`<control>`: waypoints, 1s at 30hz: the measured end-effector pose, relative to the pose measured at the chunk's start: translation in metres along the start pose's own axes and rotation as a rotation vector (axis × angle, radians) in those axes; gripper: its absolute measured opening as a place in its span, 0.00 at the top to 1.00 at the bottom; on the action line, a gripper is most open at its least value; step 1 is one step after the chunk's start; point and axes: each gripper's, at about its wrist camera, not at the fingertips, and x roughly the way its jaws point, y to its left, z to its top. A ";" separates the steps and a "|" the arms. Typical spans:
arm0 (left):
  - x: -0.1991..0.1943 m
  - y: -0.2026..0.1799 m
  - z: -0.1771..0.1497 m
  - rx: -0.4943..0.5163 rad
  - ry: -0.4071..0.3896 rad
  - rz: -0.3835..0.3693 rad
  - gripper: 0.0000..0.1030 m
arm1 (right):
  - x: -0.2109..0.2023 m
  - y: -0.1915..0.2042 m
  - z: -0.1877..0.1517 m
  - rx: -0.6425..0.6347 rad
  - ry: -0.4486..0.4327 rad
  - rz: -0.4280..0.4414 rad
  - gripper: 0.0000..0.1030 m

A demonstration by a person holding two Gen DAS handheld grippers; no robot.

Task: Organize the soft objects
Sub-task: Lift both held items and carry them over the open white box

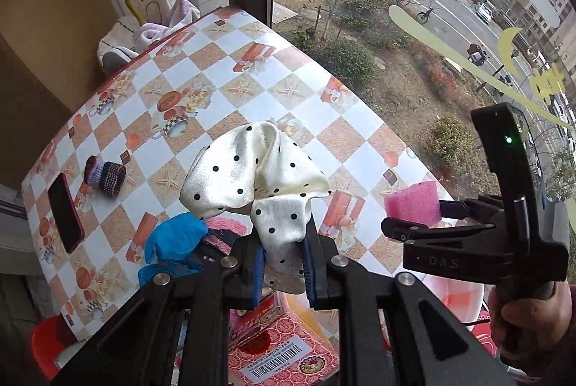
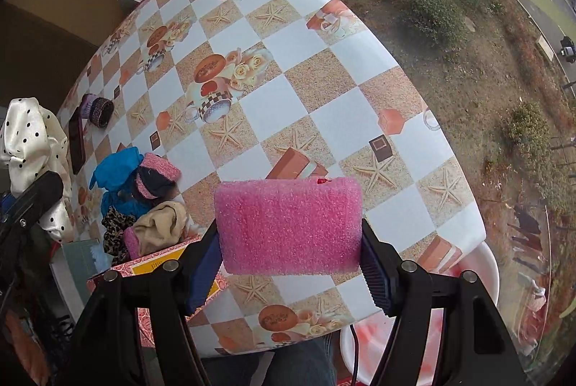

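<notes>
Two soft items held above the desk (image 2: 360,119). L tongs (image 1: 279,252) clamped on a cream satin scrunchie w/ black dots (image 1: 252,170), fabric bunched between the blue pads. R tongs (image 2: 289,263) clamped on a pink sponge block (image 2: 288,227), pads pressing both its ends; same R tongs seen from L cam at right, person's hand (image 1: 529,321) on the grip, raised letters "D A S" readable on the body, green LED lit.

Below, near desk edge: pile of soft stuff in/over a red patterned box (image 1: 284,342) – blue cloth (image 2: 118,170), pink-and-dark knit piece (image 2: 156,179), beige cloth (image 2: 162,227), leopard-print bit (image 2: 115,231). Box carries a barcode label, print too small to read.

Further out on desk: dark phone (image 1: 64,213) lying flat, small purple/black knit item (image 1: 106,173) just beside it. Desk cover is checkered w/ starfish, cups, roses.
</notes>
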 end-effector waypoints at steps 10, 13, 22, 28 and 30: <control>-0.027 -0.072 -0.089 0.311 0.013 -0.144 0.81 | -0.005 -0.016 -0.057 0.031 0.022 -0.024 0.31; -0.038 -0.073 -0.124 0.371 0.007 -0.155 0.81 | -0.008 -0.009 -0.083 0.047 0.018 -0.036 0.31; -0.077 -0.007 -0.195 0.215 -0.032 -0.089 0.81 | -0.010 0.051 -0.160 -0.051 0.037 -0.012 0.31; -0.088 0.049 -0.234 0.054 -0.029 -0.011 0.81 | -0.013 0.103 -0.187 -0.181 0.029 0.017 0.31; -0.092 0.066 -0.246 -0.004 -0.030 0.007 0.81 | -0.014 0.120 -0.192 -0.232 0.021 0.027 0.31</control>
